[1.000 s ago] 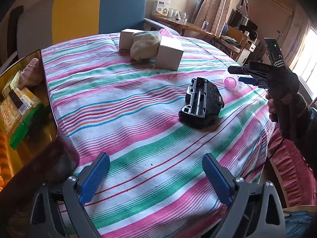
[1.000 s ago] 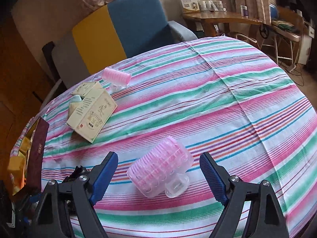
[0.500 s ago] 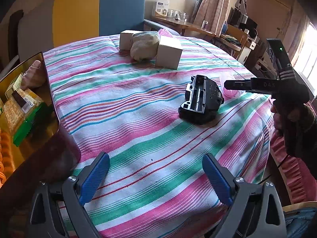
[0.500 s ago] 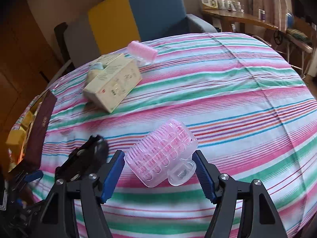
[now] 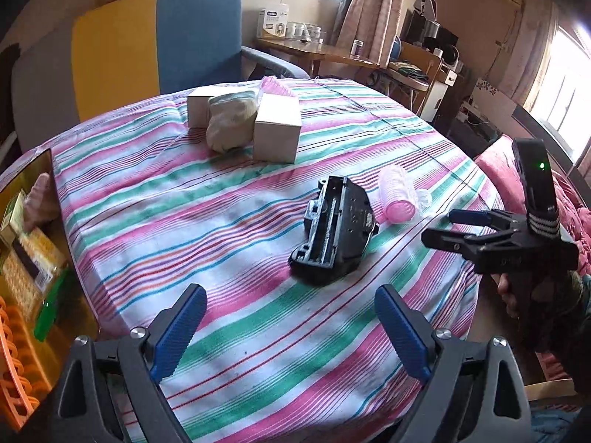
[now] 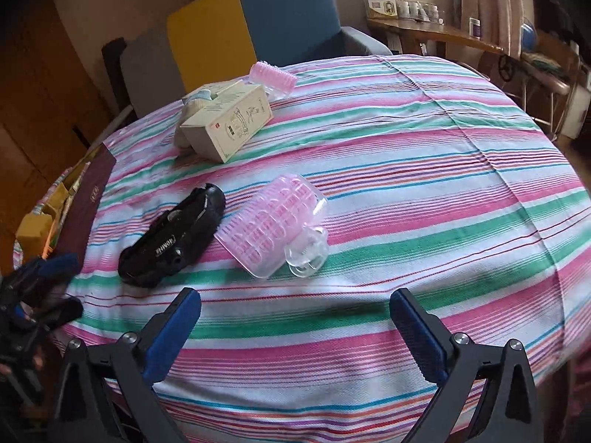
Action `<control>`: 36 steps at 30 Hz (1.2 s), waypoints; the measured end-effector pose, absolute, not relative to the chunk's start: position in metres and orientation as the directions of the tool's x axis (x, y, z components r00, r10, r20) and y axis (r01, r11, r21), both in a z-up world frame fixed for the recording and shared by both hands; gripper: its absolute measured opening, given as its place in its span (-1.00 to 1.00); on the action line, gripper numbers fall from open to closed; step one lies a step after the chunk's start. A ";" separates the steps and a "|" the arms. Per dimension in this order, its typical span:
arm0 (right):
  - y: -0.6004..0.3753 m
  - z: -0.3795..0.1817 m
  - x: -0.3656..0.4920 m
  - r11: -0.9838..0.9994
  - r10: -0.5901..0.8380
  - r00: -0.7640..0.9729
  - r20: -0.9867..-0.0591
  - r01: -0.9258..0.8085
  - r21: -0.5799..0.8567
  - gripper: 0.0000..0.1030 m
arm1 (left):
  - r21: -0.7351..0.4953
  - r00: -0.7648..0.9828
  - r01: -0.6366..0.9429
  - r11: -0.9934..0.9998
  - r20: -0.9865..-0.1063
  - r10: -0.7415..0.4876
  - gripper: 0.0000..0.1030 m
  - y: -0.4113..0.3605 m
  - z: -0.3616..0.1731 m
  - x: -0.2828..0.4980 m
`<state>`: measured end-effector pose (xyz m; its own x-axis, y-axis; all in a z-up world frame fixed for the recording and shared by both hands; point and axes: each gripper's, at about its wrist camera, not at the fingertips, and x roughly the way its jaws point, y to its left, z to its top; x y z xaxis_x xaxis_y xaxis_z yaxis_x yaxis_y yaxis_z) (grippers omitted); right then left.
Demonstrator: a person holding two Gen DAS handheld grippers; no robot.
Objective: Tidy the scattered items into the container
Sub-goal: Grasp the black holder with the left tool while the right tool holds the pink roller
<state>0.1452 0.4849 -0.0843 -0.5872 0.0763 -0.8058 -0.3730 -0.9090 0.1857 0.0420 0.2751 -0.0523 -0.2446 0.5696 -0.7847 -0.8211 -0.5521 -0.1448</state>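
A pink hair roller (image 6: 271, 223) lies on its side at the centre of the right wrist view, on the striped worktop (image 6: 424, 170), with a clear clip touching its lower right end. It looks light, hollow and springy, so it would likely roll; hold it across the ribbed barrel. The right gripper (image 6: 295, 334) sits below it, fingers opening, nothing between them. A black holder (image 6: 173, 238) lies just left. In the left wrist view, the left gripper (image 5: 291, 332) is closing on nothing, and the box (image 5: 22, 258) sits at the left edge.
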 end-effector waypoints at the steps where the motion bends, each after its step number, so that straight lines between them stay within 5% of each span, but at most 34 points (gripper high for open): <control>1: 0.486 -0.087 0.146 -0.907 0.087 -0.582 -0.808 -0.381 0.178 1.00 | -0.138 -0.243 -0.826 -0.547 -0.789 0.565 0.66 0.282 -0.052 0.041; 7: 0.484 -0.091 0.153 -0.904 0.126 -0.608 -0.784 -0.395 0.161 1.00 | -0.093 -0.234 -0.849 -0.521 -0.817 0.527 0.49 0.316 -0.052 0.036; 28: 0.476 -0.099 0.150 -0.922 0.177 -0.604 -0.777 -0.379 0.084 1.00 | -0.094 -0.115 -0.910 -0.405 -0.879 0.462 0.49 0.369 -0.086 0.024; 32: 0.476 -0.098 0.149 -0.919 0.186 -0.606 -0.774 -0.386 0.081 1.00 | -0.123 -0.124 -0.889 -0.442 -0.864 0.489 0.30 0.359 -0.083 0.017; 34: 0.478 -0.095 0.149 -0.913 0.192 -0.608 -0.770 -0.398 0.087 0.89 | -0.141 -0.123 -0.877 -0.460 -0.859 0.497 0.30 0.351 -0.082 0.015; 36: 0.484 -0.089 0.148 -0.908 0.185 -0.618 -0.765 -0.405 0.107 0.56 | -0.141 -0.134 -0.868 -0.476 -0.857 0.498 0.30 0.343 -0.081 0.016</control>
